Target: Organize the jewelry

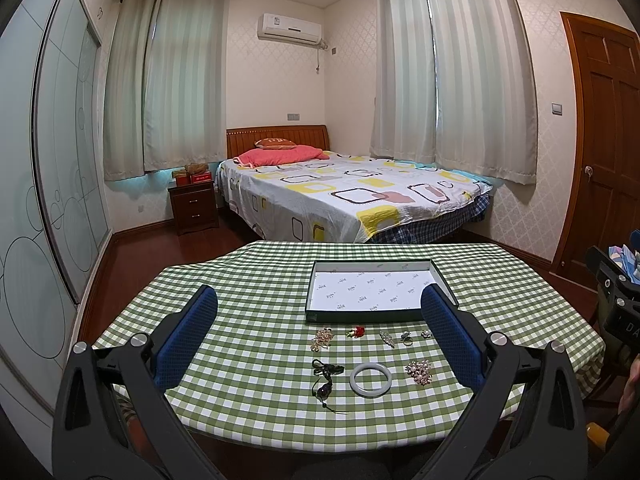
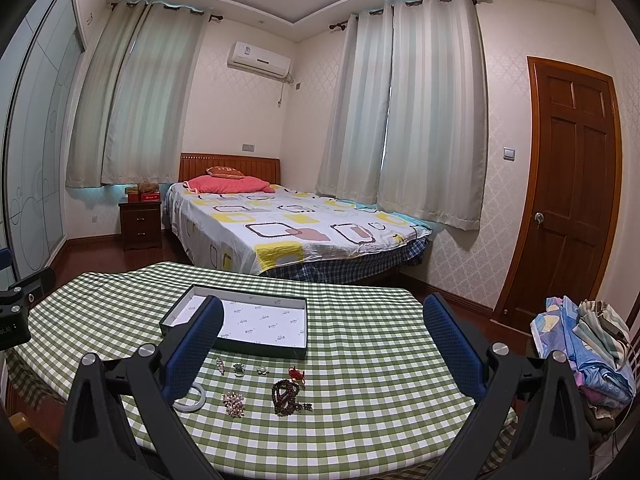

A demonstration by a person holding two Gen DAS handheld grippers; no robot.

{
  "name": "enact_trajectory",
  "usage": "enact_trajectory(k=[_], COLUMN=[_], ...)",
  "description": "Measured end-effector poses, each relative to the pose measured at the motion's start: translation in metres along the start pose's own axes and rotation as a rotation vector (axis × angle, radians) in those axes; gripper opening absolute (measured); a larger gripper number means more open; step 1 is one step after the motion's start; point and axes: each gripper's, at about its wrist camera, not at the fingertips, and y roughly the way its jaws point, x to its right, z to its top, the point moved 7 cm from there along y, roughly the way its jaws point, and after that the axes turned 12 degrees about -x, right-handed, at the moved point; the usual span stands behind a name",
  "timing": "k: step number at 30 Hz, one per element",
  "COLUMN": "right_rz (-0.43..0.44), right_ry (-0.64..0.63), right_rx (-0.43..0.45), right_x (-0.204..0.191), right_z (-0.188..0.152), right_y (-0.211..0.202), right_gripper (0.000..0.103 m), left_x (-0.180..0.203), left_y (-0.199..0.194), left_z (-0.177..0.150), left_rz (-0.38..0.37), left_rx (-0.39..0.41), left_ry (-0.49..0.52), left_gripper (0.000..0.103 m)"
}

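Showing only in the right view, dark bead bracelet [image 2: 289,395]; both grippers' fingers spread wide, empty.

We see a desk [image 1: 248,280] covered by a green-and-white checked cloth [image 2: 380,360] that hangs over its edges. Toward the far side lies a shallow open box [image 1: 374,292] with dark walls and a white printed lining. Just in front of it runs a row of small pieces: a gold-toned brooch [image 1: 322,338], a red flower piece [image 1: 356,332], a slim sparkly pin [image 1: 387,338], a ring [image 1: 406,337] and a small pearly flower [image 1: 426,334]. Nearer to us lie a dark corded pendant [image 1: 326,382], a pale bangle [image 1: 370,379] and a pink clustered brooch [image 1: 419,372]. In the right wrist view a coil of dark brown beads [image 2: 286,396] rests on the cloth too, beside a small red knot [image 2: 297,376].
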Motion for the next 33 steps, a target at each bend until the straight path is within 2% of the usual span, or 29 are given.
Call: enact_trajectory(k=[25,30,33], right_rz=[0.014,0.037,0.058], right_ry=[-0.01,-0.01,-0.014], right_rx=[-0.003,-0.009,-0.015], right_x=[-0.006,-0.009,-0.012], right_z=[0.001,-0.001,-0.009], right_y=[0.003,0.015,0.032], right_gripper=[0.097,0.097,0.097], left_x=[-0.001,-0.007,-0.011], left_y=[0.002,0.022,0.056], left_z=[0.001,-0.002,-0.014], left_rz=[0.003,0.018,0.011], left_rx=[0.004,-0.026,-0.099], left_ry=[-0.002,-0.003,-0.009], left_gripper=[0.099,0.099,0.099])
